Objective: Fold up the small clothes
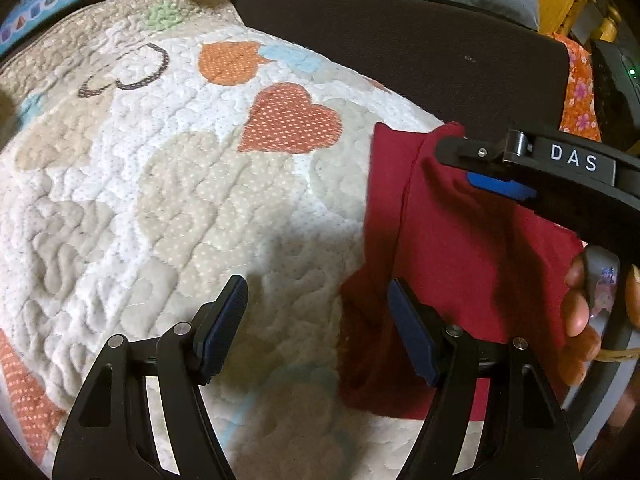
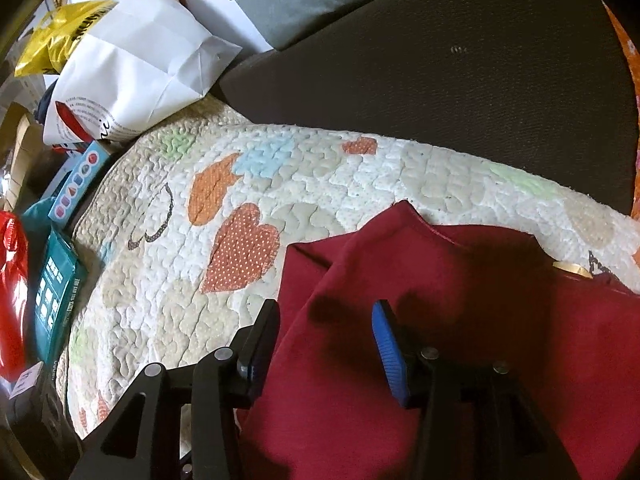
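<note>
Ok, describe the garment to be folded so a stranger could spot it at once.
Find the quilt with hearts. On its right side lies a dark red cloth, rumpled, under the open right gripper. It is the only plain, solid-coloured fabric on the quilt.

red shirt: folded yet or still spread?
Partly folded. The red shirt lies on the quilt with one edge flap doubled over the body along a long crease; the rest is flat. Both claws are open.
</note>
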Tool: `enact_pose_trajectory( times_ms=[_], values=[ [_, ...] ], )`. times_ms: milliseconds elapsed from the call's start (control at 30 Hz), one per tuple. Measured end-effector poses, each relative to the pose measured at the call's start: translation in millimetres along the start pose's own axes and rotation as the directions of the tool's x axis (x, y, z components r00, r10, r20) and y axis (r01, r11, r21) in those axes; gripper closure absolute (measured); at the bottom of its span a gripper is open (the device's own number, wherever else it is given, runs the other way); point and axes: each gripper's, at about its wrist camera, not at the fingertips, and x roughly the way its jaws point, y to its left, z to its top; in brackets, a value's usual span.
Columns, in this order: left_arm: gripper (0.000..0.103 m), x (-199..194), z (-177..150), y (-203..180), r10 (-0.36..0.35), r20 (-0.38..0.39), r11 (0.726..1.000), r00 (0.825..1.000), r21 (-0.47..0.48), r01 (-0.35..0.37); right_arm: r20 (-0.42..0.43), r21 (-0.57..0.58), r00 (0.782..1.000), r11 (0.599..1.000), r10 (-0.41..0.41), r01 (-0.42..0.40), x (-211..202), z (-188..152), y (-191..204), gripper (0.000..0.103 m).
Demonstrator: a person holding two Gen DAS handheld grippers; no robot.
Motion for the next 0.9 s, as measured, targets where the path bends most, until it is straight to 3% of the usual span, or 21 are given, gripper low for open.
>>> enact_pose_trajectory(
  times_ms=[167,467,633,800,900],
  values=[
    [0.030,2.5,0.3,-10.2,-0.010,-0.002,0.999,1.000,0.036,0.010,-0.003,-0.004,1.000,1.000,-0.006,0.006,3.6,0.7,-1.7,0.057],
    [0.030,5.5,7.4,-16.7,0.037,0.042,0.998,0.998,0.055,-0.040,0.006,0.021,1.000,1.000,-0.017,0.017,-1.8,-13.2,-14.1,0.057],
    [0.030,11.3,16.7,-16.5,-0.004,0.044,0.999,0.999,0.035,0.003,0.061,0.044,0.998,0.999,-0.020,0.017,-27.5,-25.3,-30.7,0.057],
    [0.030,24.6,22.3,-11.7,-0.053,-0.002,0.998,0.999,-0.026,0.053,0.156,0.052,0.975,0.987,-0.158,0.152,-62.5,-43.9,-70.8,0.057],
    [0.028,26.3,21.8,-16.2,-0.036,0.011,0.999,0.999,-0.005,0.036,0.147,0.084,0.971,0.980,-0.190,0.179,-64.1,-42.9,-96.5,0.057]
  ],
)
